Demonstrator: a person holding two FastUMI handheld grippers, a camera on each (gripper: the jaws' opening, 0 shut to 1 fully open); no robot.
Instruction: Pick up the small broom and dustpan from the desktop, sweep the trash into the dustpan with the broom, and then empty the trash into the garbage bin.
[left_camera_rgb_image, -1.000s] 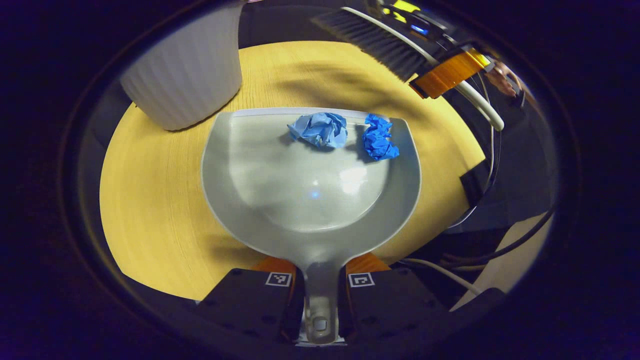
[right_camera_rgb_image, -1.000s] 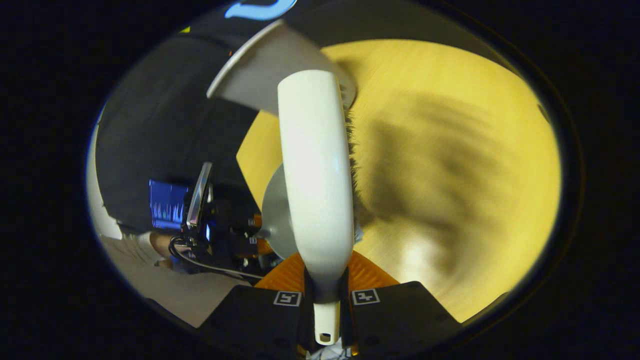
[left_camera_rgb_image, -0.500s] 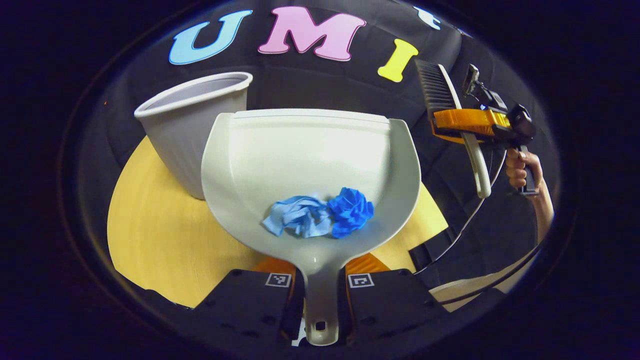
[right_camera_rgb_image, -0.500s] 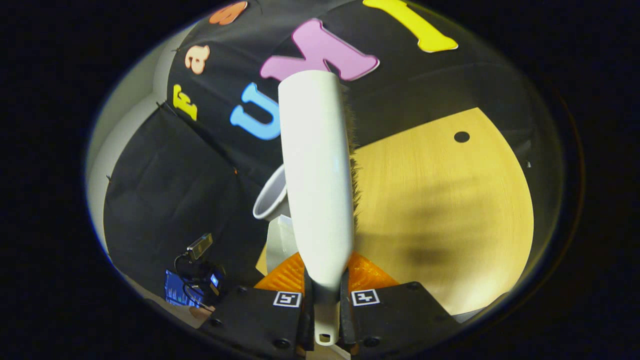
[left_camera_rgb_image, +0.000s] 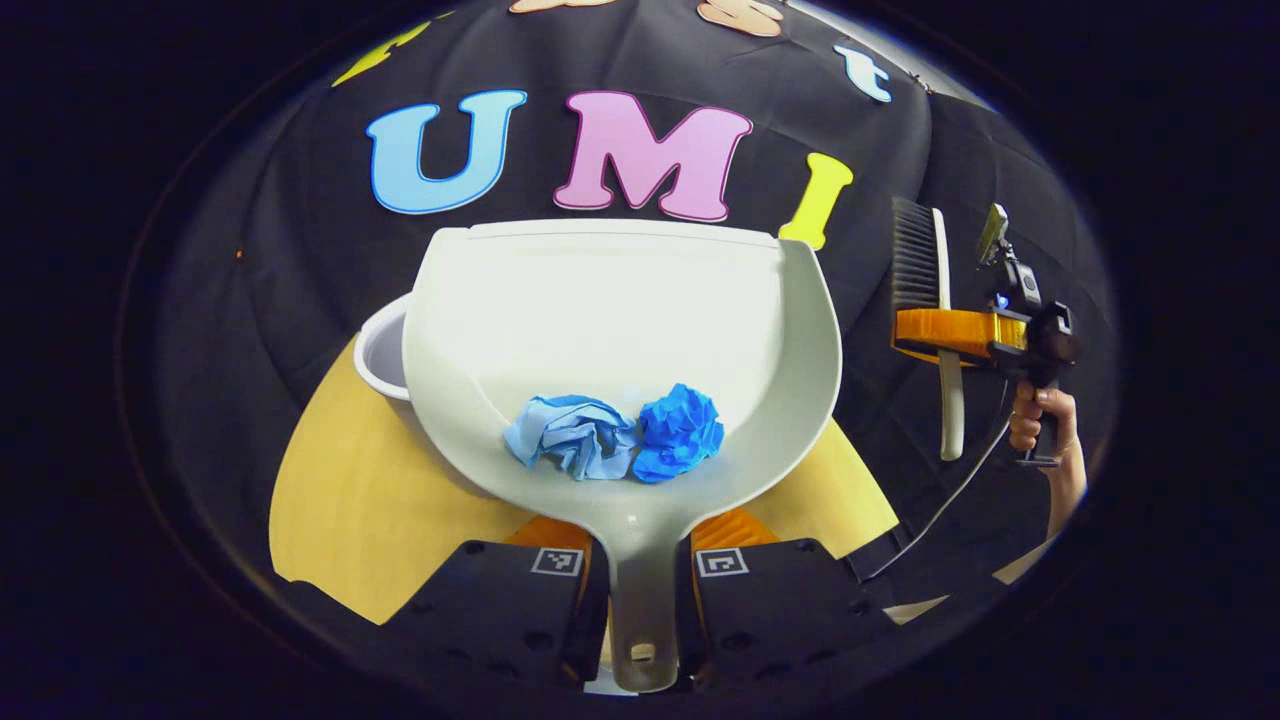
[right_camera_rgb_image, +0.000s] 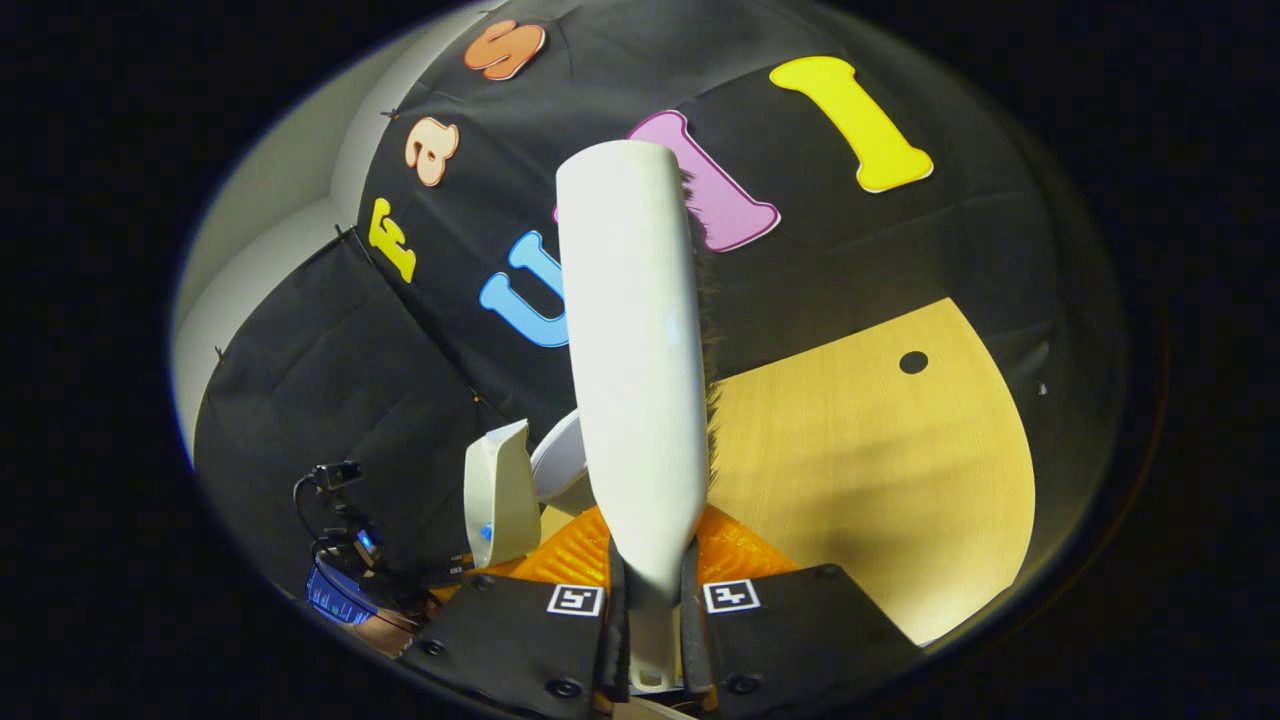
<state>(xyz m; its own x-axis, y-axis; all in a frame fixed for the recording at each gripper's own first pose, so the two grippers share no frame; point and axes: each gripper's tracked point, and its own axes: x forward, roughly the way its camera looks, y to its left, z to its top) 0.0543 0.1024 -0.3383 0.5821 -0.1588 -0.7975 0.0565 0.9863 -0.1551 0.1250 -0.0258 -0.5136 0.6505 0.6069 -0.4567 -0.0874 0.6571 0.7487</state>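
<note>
My left gripper (left_camera_rgb_image: 640, 590) is shut on the handle of the white dustpan (left_camera_rgb_image: 620, 330), held raised and tilted back above the table. A pale blue paper ball (left_camera_rgb_image: 570, 445) and a deep blue paper ball (left_camera_rgb_image: 680, 432) rest low in the pan near the handle. The white garbage bin (left_camera_rgb_image: 385, 355) peeks out behind the pan's left edge. My right gripper (right_camera_rgb_image: 653, 615) is shut on the handle of the white broom (right_camera_rgb_image: 635, 360), whose dark bristles run along its right side. That gripper and the broom (left_camera_rgb_image: 925, 310) hang in the air at the right of the left gripper view, held by a hand (left_camera_rgb_image: 1035, 420).
The round wooden table (right_camera_rgb_image: 880, 470) has a small dark hole (right_camera_rgb_image: 913, 362) near its far edge. In the right gripper view the dustpan (right_camera_rgb_image: 498, 495) and bin (right_camera_rgb_image: 560, 465) stand left of the broom. Cables (left_camera_rgb_image: 950, 500) trail from the right gripper.
The dustpan has been lifted off the table and tipped back, so both paper balls slid from its lip toward the handle. The broom has risen and moved away to the right.
</note>
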